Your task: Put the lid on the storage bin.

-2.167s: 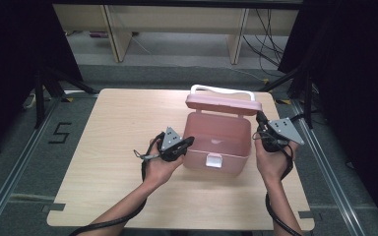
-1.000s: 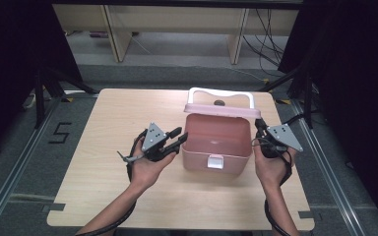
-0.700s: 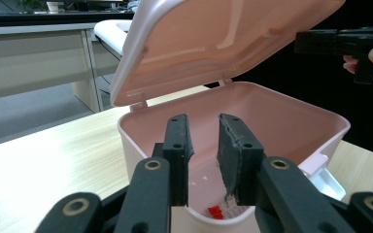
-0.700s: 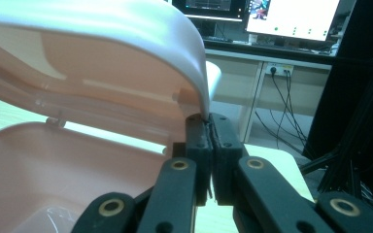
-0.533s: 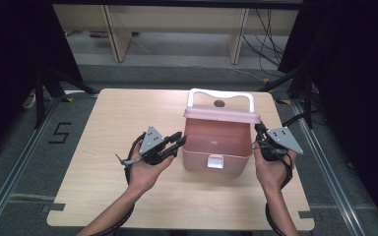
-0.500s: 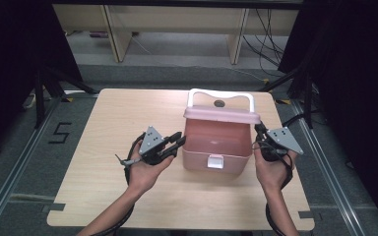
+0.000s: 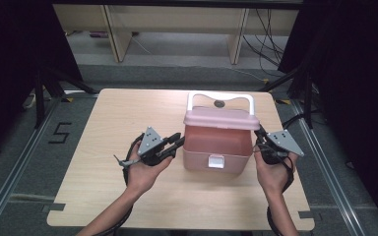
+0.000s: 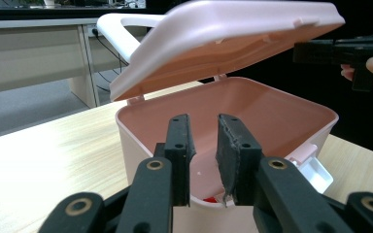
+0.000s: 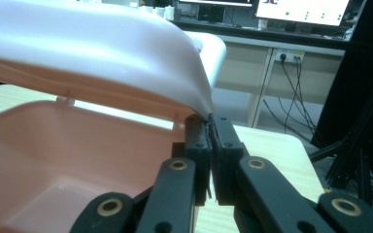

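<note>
Our right claw (image 7: pixel 259 133) is pinched shut on the right corner of the pink lid (image 7: pixel 221 119), and in the right gripper view we see the lid's edge caught between the two black jaws, which stand almost together. Our left claw (image 7: pixel 178 143) sits just beside the left wall of the pink storage box (image 7: pixel 217 147); its jaws have just been closing and now stand part open, with a narrow gap between them. In the left gripper view the box's near rim lies across that gap, but we cannot tell whether the pads press on it.

The box stands on the wooden surface (image 7: pixel 103 128), right of its middle, with its white latch (image 7: pixel 216 162) facing us. The lid is hinged at the far side and now hangs partway down over the box, still clear of the rim at the front, its white handle (image 7: pixel 220 100) rising behind it. Against the earlier frames, the lid has come down a long way: about two seconds ago it lay flung back flat behind the box with the inside fully open to view, a second ago it was raised, and now it covers most of the opening. Our left hand (image 7: pixel 142 167) has pulled slightly back from the box wall since then, while our right hand (image 7: pixel 271 169) has kept beside the right wall throughout.
</note>
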